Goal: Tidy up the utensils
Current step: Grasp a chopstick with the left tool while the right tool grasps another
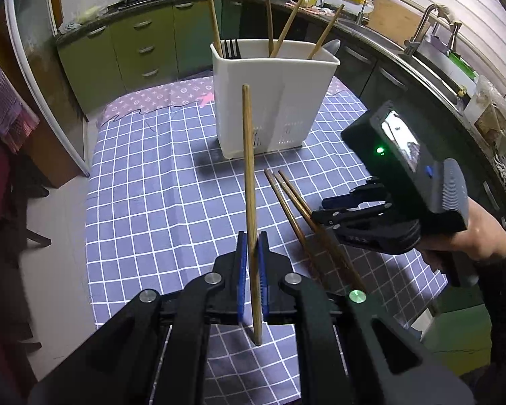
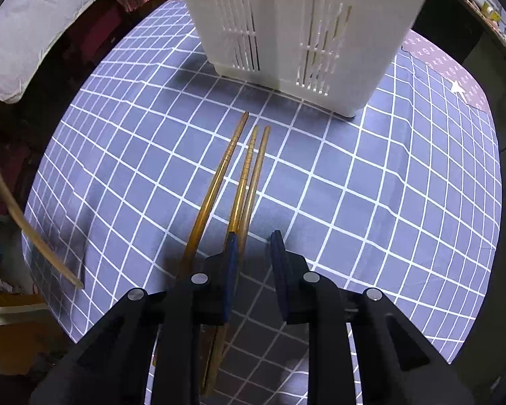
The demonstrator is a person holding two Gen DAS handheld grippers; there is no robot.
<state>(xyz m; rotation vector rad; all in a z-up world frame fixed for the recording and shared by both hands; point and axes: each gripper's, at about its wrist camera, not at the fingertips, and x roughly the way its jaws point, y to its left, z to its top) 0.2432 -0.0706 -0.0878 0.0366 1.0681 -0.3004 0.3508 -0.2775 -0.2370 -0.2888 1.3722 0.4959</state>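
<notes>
A single wooden chopstick (image 1: 250, 199) is pinched upright between the blue pads of the left gripper (image 1: 252, 270), lifted clear of the checked cloth on the surface (image 1: 158, 195). Behind it a white utensil holder (image 1: 273, 101) is stood on the cloth, with more chopsticks, a fork (image 1: 231, 49) and what may be a spoon (image 1: 332, 47) held inside. Three chopsticks (image 2: 243, 182) are laid side by side on the cloth just before the holder. The right gripper (image 2: 253, 253) is held over their near ends, its jaws set slightly apart with nothing pinched; one blue finger (image 2: 232, 263) is seen overlapping the sticks. A hand (image 1: 469, 236) is wrapped around the right gripper's handle.
</notes>
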